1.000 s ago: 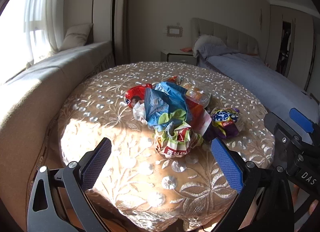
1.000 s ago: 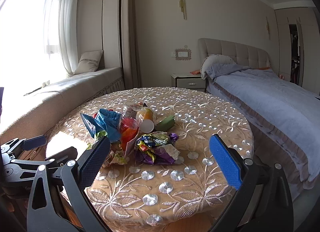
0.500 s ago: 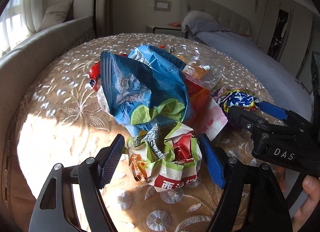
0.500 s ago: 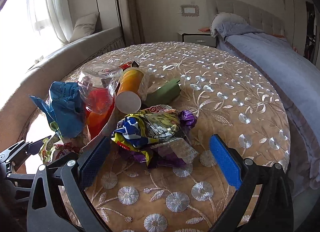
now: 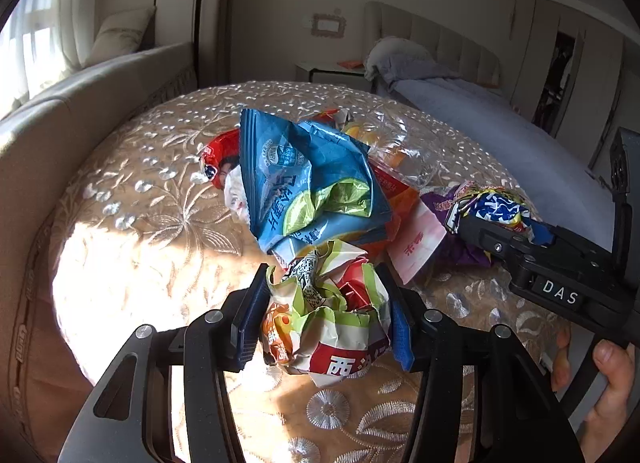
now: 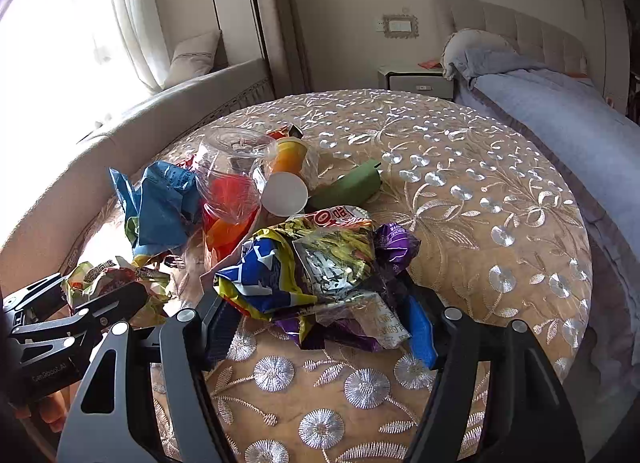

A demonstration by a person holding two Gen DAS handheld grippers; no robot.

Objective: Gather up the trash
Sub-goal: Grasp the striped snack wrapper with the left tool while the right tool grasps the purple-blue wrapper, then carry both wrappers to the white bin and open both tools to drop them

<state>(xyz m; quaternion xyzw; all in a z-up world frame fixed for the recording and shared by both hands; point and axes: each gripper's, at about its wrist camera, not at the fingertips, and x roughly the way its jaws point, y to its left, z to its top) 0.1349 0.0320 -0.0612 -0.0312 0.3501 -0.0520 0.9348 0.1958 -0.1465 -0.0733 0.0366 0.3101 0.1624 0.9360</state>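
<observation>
**Two grippers clamped on crumpled wrappers atop an embroidered round table**

Looking through the left wrist view, a round table (image 5: 132, 223) covered in gold cloth with silver floral embroidery fills the middle, sunlit at 8 o'clock. A beige window bench (image 5: 80, 95) curves along 10 o'clock, and a bed (image 5: 472, 111) with grey bedding and a padded headboard sits at 2 o'clock. The left gripper (image 5: 324, 311) is clenched on a crumpled green, white and red wrapper (image 5: 332, 319), both blue pads pressing its sides; the wad is roughly ball-shaped, with no clear long axis. Just beyond it, toward 12 o'clock, a blue snack bag (image 5: 304, 179) lies with its long axis running from 11 to 5 o'clock. At 3 o'clock the right gripper (image 5: 504, 223) reaches in from the side, closed on a blue and yellow wrapper (image 5: 496, 203).

From the right wrist view, the same table (image 6: 480, 191) spreads ahead, with curtains (image 6: 120, 23) at 10 o'clock and a nightstand (image 6: 416, 81) at 1 o'clock. The right gripper (image 6: 320, 323) grasps the blue and yellow wrapper (image 6: 288, 271), whose long axis runs across, 9 to 3 o'clock. Behind it lie a clear plastic container (image 6: 232, 175), an orange cup (image 6: 286, 179) with its white base facing the camera, and a green tube (image 6: 348, 187). The left gripper (image 6: 80, 303) shows at 8 o'clock.
</observation>
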